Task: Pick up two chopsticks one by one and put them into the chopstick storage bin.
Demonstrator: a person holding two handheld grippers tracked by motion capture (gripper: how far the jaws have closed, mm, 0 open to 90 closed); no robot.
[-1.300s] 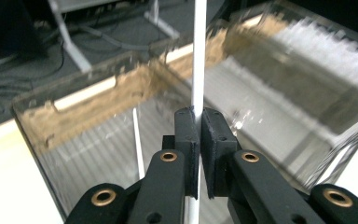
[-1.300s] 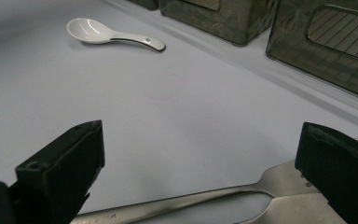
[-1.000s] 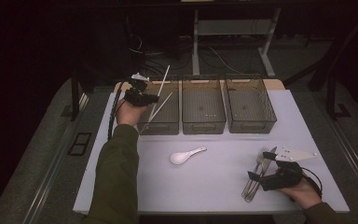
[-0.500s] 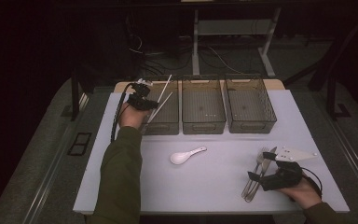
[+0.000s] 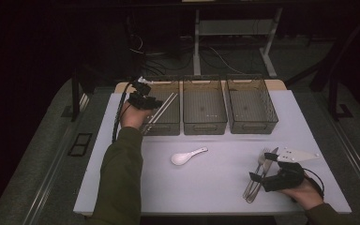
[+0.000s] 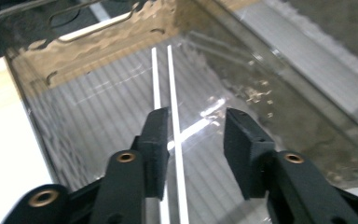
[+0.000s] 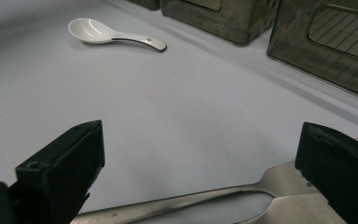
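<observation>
- Chopsticks (image 6: 170, 93): pair lying inside the left-hand bin (image 5: 164, 123), tips toward 12 o'clock, butt ends at the near rim.
- Left gripper (image 6: 196, 135): jaws have just been opening; sticks sit between them against the left pad, no squeeze. Judged: release in hand, this item nearly sorted.
- Left to do: ceramic spoon (image 5: 187, 156) at table centre; fork (image 7: 223, 196) and knife (image 5: 268, 161) at 4 o'clock.
- Right gripper (image 7: 200, 172): jaws wide, straddling the fork, nothing gripped.

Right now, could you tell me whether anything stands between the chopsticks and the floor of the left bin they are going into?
Nothing visible does. The chopsticks slant into the left bin, whose floor ahead looks bare. The left gripper has just been opening its jaws; one chopstick lies against a pad and the other stands free in the gap.
</observation>
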